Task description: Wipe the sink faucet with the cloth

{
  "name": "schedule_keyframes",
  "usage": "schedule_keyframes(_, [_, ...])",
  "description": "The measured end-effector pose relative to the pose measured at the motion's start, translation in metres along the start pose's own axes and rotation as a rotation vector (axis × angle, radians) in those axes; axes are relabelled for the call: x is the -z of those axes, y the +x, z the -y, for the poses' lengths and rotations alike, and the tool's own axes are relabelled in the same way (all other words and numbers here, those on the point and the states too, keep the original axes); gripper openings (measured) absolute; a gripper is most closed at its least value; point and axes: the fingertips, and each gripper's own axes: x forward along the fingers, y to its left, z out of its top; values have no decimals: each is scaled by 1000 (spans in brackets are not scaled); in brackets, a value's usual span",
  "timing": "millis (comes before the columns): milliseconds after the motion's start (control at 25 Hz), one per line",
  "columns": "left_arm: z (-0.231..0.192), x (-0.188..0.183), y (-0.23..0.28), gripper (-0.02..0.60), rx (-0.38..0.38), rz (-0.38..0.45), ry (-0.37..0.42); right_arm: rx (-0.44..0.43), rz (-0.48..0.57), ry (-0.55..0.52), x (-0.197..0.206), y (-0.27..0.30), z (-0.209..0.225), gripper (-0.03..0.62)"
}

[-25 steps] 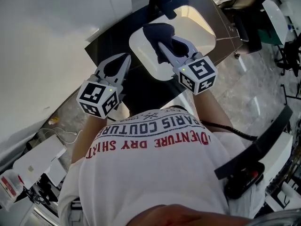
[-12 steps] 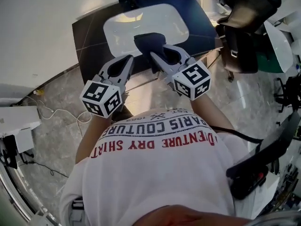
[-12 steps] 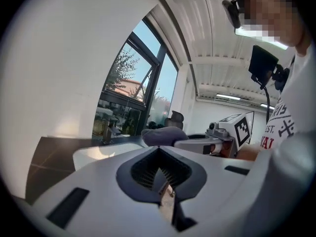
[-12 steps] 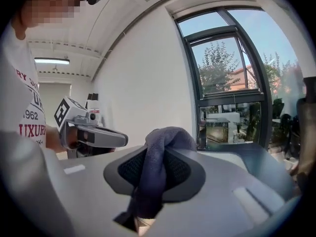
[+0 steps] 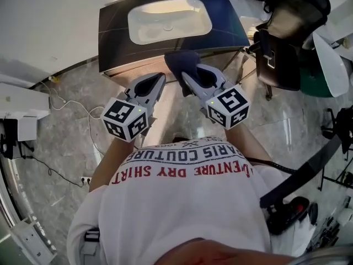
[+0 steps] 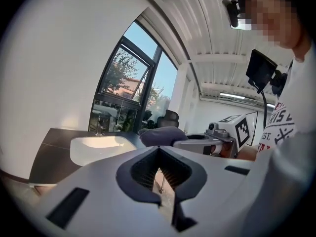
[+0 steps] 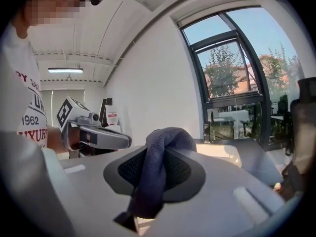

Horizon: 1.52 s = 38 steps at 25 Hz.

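Fingers of my right gripper (image 5: 187, 80) are clamped on the dark blue cloth (image 5: 181, 61). A bunched wad pokes out past the tips and a tail hangs down behind. Those of my left gripper (image 5: 156, 83) are closed together with nothing between them.

Ahead of both lies the dark counter (image 5: 113, 35). Both grippers hang just short of its near edge, and in the head view the cloth's wad overlaps that edge. The white sink basin (image 5: 190, 25) is sunk in the counter's middle, its long axis running left to right.

The faucet (image 6: 99, 127) stands at the counter's far edge behind the basin, so it lies straight ahead of the fingers with the whole basin between. It looks upright. Its spout is too small to read, though I would guess it points toward the basin.

My right gripper is slightly the nearer, and the cloth's wad points forward at the sink. I judge the reach to be forward, across the basin.
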Motion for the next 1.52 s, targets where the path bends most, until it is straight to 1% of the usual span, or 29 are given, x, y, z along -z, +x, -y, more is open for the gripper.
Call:
schedule_keyframes(80, [14, 10, -16, 2, -2, -5, -5, 1, 10, -3, 5, -12, -20, 69])
schedule_keyframes(160, [31, 27, -38, 2, -8, -10, 3, 1, 3, 0, 21, -26, -48, 69])
schedule_keyframes(280, [61, 55, -87, 2, -16, -4, 19, -14, -9, 5, 47, -52, -104, 69])
schedule_keyframes(360, [78, 69, -125, 0, -23, 6, 31, -17, -6, 6, 57, -70, -144, 69])
schedule_keyframes(560, [121, 101, -216, 2, -26, 16, 40, -8, 6, 23, 71, -116, -233, 69])
schedule_keyframes(640, [140, 109, -243, 2, -23, 19, 36, -11, 3, 18, 73, -135, -263, 69])
schedule_keyframes(720, [159, 112, -263, 2, -18, 18, 45, -11, 3, 13, 70, -152, -285, 69])
schedule_keyframes(840, [178, 110, -281, 2, -13, 21, 63, 3, 9, 23, 65, -173, -300, 69])
schedule_keyframes(1000, [191, 108, -292, 2, -11, 33, 61, 13, -17, 11, 64, -184, -312, 69])
schedule_keyframes(1280, [207, 117, -301, 2, -3, 36, 68, 16, -11, 31, 72, -197, -326, 69])
schedule_keyframes(1520, [208, 117, -307, 2, -9, 42, 68, 10, -9, 41, 75, -196, -334, 69])
